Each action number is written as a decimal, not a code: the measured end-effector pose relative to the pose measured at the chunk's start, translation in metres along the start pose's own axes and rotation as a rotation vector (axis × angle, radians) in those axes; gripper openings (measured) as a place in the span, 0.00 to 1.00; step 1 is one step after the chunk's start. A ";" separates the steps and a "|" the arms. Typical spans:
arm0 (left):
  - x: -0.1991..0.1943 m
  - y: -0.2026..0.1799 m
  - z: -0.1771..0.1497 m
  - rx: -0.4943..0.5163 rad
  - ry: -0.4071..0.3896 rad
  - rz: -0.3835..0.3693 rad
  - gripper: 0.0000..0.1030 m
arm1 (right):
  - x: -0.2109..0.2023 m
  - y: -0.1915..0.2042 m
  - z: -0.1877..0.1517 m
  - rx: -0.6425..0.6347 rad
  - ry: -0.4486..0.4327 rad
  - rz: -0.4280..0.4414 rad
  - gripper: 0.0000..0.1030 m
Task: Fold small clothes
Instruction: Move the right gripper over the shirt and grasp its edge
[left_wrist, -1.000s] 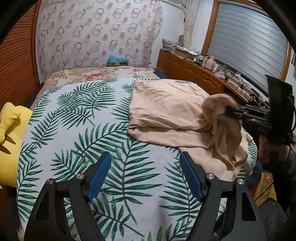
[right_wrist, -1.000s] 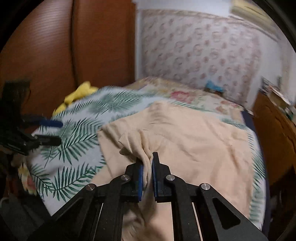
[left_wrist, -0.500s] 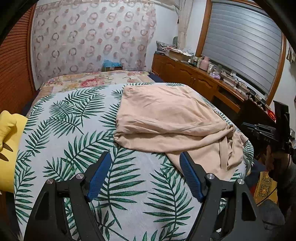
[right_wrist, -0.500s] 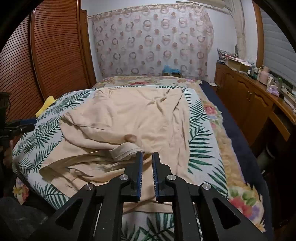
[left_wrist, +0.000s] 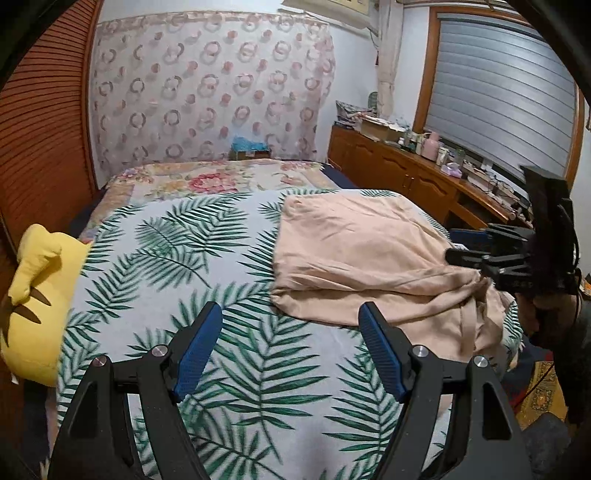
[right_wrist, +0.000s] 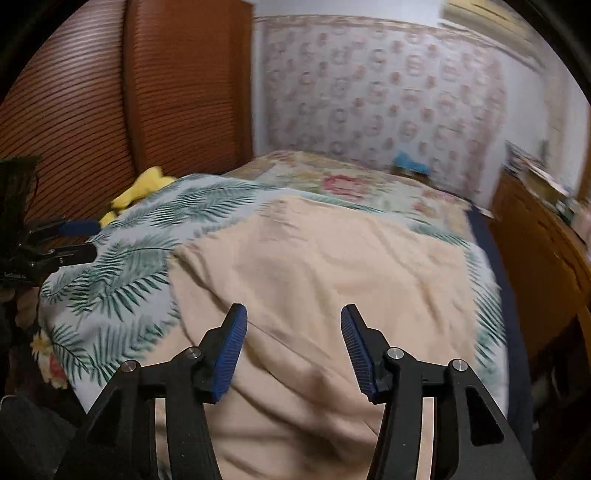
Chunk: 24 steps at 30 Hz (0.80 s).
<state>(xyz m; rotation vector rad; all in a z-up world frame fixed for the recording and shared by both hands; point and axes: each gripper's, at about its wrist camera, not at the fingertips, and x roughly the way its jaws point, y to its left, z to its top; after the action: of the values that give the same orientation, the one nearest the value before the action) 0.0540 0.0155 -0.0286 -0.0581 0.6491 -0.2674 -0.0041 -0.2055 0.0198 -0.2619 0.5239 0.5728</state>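
A peach garment (left_wrist: 369, 254) lies rumpled on the right half of the bed, its near end bunched at the bed's edge; it fills the middle of the right wrist view (right_wrist: 325, 280). My left gripper (left_wrist: 291, 350) is open and empty above the palm-leaf bedspread (left_wrist: 177, 266), left of the garment's near corner. My right gripper (right_wrist: 290, 343) is open and empty just above the garment's near end. It also shows at the right of the left wrist view (left_wrist: 465, 245), over the bunched end.
A yellow plush toy (left_wrist: 37, 295) lies at the bed's left edge by the wooden wardrobe doors (right_wrist: 92, 110). A wooden sideboard (left_wrist: 406, 177) with clutter runs along the right wall under a shuttered window. A floral sheet (left_wrist: 214, 177) covers the bed's far end.
My right gripper, shut on the garment a second ago, has let it go and opened; its view has swung left. The garment's lifted end has dropped. My left gripper stays open.
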 end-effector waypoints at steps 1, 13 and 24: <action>-0.002 0.003 0.001 0.000 -0.005 0.013 0.75 | 0.010 0.007 0.007 -0.022 0.011 0.025 0.53; -0.012 0.034 -0.004 -0.037 -0.020 0.075 0.75 | 0.112 0.063 0.048 -0.159 0.165 0.196 0.54; -0.015 0.046 -0.010 -0.050 -0.017 0.086 0.75 | 0.160 0.079 0.066 -0.161 0.239 0.228 0.54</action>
<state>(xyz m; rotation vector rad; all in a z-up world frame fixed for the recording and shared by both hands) 0.0474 0.0639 -0.0340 -0.0801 0.6394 -0.1676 0.0908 -0.0455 -0.0185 -0.4302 0.7456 0.8126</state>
